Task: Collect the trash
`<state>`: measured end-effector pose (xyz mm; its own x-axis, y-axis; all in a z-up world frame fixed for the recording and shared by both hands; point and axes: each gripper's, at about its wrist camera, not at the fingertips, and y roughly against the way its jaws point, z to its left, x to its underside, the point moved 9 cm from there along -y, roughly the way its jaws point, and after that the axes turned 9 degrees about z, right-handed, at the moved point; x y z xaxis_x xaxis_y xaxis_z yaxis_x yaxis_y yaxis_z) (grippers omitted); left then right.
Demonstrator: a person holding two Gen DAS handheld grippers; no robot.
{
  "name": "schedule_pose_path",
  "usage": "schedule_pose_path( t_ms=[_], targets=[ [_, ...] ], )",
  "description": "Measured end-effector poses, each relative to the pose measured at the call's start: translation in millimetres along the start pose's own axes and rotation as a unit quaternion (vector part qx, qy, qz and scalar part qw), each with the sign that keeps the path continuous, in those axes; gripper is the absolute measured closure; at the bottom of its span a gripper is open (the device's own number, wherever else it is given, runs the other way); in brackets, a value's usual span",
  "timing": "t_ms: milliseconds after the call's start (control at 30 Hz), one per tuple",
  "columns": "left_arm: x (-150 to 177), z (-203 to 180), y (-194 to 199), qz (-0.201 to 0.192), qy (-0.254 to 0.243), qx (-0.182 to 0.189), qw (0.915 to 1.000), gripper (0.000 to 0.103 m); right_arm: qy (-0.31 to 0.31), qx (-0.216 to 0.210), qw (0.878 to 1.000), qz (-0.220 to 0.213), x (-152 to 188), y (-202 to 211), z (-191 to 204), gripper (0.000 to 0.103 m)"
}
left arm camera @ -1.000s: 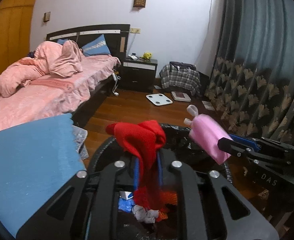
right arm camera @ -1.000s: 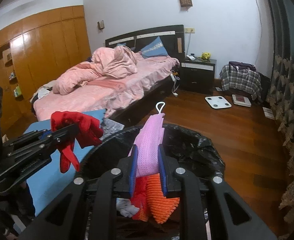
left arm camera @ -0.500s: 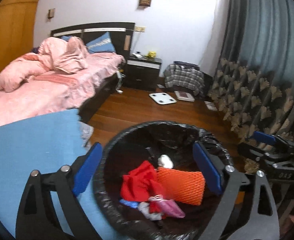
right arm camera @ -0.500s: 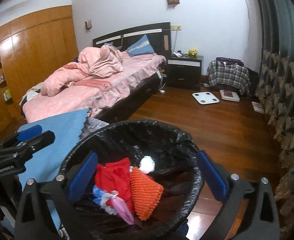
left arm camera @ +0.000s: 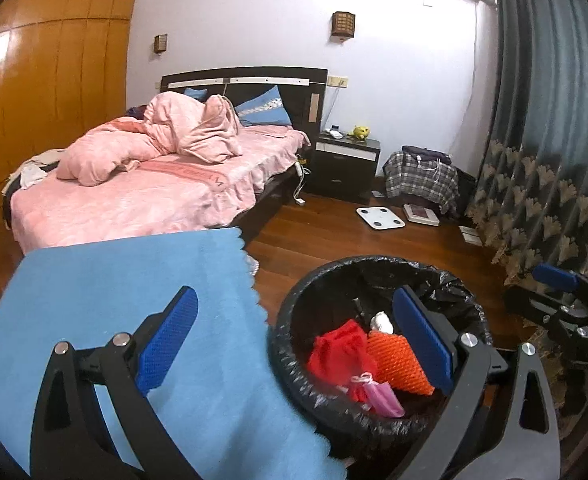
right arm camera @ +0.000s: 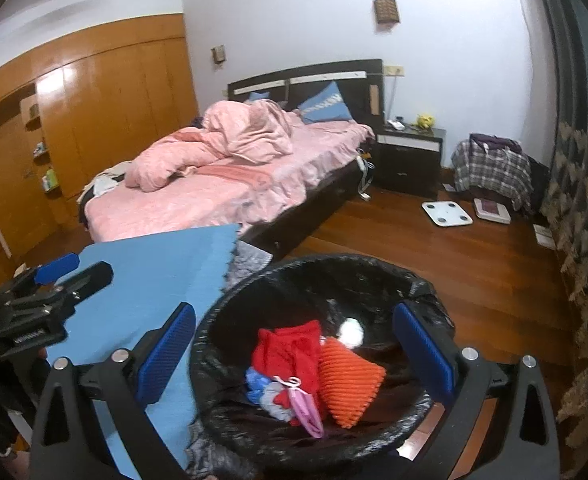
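Observation:
A round bin with a black bag (left arm camera: 289, 312) (right arm camera: 213, 320) stands on the wood floor beside a blue mat. Inside lie a red cloth (left arm camera: 340, 354) (right arm camera: 287, 354), an orange ribbed pad (left arm camera: 394, 364) (right arm camera: 348, 376), a pink cloth (left arm camera: 382, 394) (right arm camera: 306, 406) and a white wad (left arm camera: 382, 322) (right arm camera: 352, 332). My left gripper (left arm camera: 294, 342) is open and empty, over the bin's left rim and the mat. My right gripper (right arm camera: 294, 354) is open and empty above the bin. Each gripper shows at the edge of the other's view.
The blue mat (left arm camera: 113, 300) (right arm camera: 161, 276) lies left of the bin. A bed with pink bedding (left arm camera: 145, 196) stands behind, then a dark nightstand (left arm camera: 344, 170), a plaid bag (left arm camera: 420, 176) and a white scale (left arm camera: 380, 218) on the floor. Patterned curtains (left arm camera: 542, 160) hang right.
One second ago the left gripper held the red cloth and the right the pink cloth over the bin. Both opened and the cloths dropped in. Both grippers have since pulled back and left.

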<state>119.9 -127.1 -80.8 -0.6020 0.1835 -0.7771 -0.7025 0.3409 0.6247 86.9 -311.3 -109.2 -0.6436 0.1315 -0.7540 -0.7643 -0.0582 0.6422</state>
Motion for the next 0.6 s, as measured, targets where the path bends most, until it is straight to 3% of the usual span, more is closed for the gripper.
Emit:
schedule_pose_path(
  t_ms=[600],
  targets=[
    [9.6,11.8,70.5,-0.03,0.002,-0.026,0.9992,0.008,0.026,-0.018,0.999,-0.033,-6.1,49.7,49.9,0.006]
  ],
)
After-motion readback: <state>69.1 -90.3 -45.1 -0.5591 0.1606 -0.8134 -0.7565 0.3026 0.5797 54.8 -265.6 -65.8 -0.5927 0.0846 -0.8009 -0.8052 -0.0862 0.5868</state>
